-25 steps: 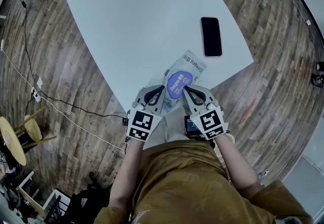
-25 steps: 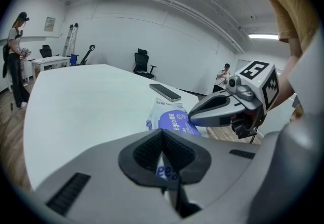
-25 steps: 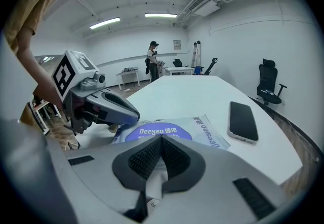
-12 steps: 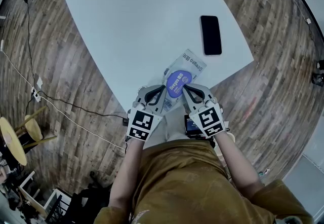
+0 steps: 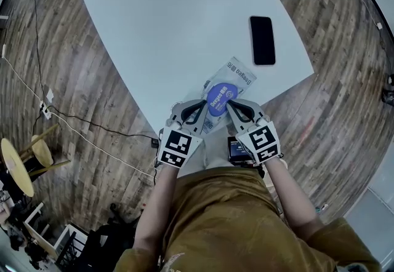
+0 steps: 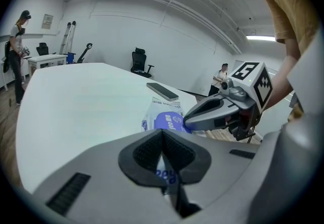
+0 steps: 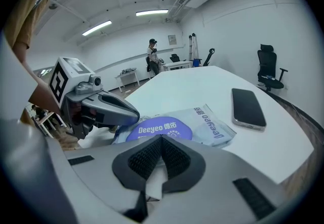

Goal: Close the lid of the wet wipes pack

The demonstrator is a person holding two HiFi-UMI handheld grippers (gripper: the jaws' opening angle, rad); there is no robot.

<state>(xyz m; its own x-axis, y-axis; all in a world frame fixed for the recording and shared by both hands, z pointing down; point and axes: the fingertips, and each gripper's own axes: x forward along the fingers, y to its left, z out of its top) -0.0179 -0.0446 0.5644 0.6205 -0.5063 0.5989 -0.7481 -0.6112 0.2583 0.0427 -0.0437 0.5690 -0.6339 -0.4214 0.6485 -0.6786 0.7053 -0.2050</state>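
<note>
Between your two claws lies one wet wipes pack [image 5: 237, 77] on one white table [image 5: 166, 18], its purple lid [image 5: 218, 95] right at their tips. Your left claw [image 5: 200, 106] and right claw [image 5: 231, 106] each have jaws pressed together. One black phone [image 5: 262, 40] sits beyond the right claw

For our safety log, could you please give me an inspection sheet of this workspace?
Surface: white rounded table, holding two items.
Job's things: pale plastic wet wipes pack at the near edge, its purple oval lid lying flat.
Clutter: black smartphone, apart from the pack.
Grippers: left tongs and right tongs both shut, tips either side of the lid.
Cables: black cable on the floor, left of table.
Surroundings: wood-plank floor, yellow round stool, person in the background.
</note>
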